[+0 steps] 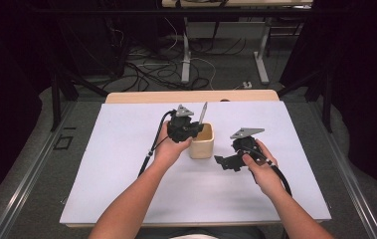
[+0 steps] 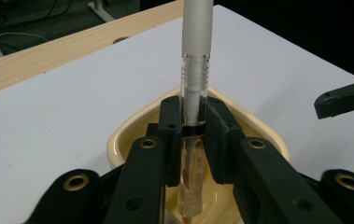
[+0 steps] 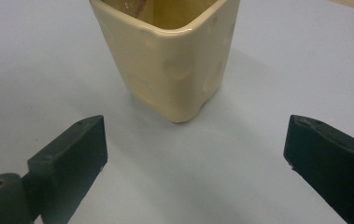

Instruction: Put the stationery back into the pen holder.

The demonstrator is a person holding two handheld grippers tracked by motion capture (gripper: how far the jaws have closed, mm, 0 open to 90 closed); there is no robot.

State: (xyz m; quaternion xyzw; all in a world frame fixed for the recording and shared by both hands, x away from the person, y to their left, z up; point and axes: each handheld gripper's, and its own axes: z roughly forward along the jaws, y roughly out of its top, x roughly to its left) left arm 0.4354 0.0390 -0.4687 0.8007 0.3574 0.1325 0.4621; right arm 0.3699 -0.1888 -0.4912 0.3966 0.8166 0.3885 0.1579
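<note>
1. Cream-yellow ceramic cup (image 1: 201, 141) stands mid-table on the white table (image 1: 116, 149).
2. Left gripper (image 2: 194, 125) clamps its jaws on a clear-barrelled pen (image 2: 194, 70), held upright with its lower end inside the cup.
3. Right gripper (image 3: 195, 154) rests just beside the cup, jaws spread wide and holding nothing.
4. Beyond the table's wooden edge (image 1: 191, 96), cables (image 1: 151, 69) sprawl across the floor.

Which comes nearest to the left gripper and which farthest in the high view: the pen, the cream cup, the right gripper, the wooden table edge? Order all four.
1. pen: clamped in the left gripper, sticking up from it.
2. cream cup: directly beneath and beside it.
3. right gripper: past the cup, on the right.
4. wooden table edge: at the back.
</note>
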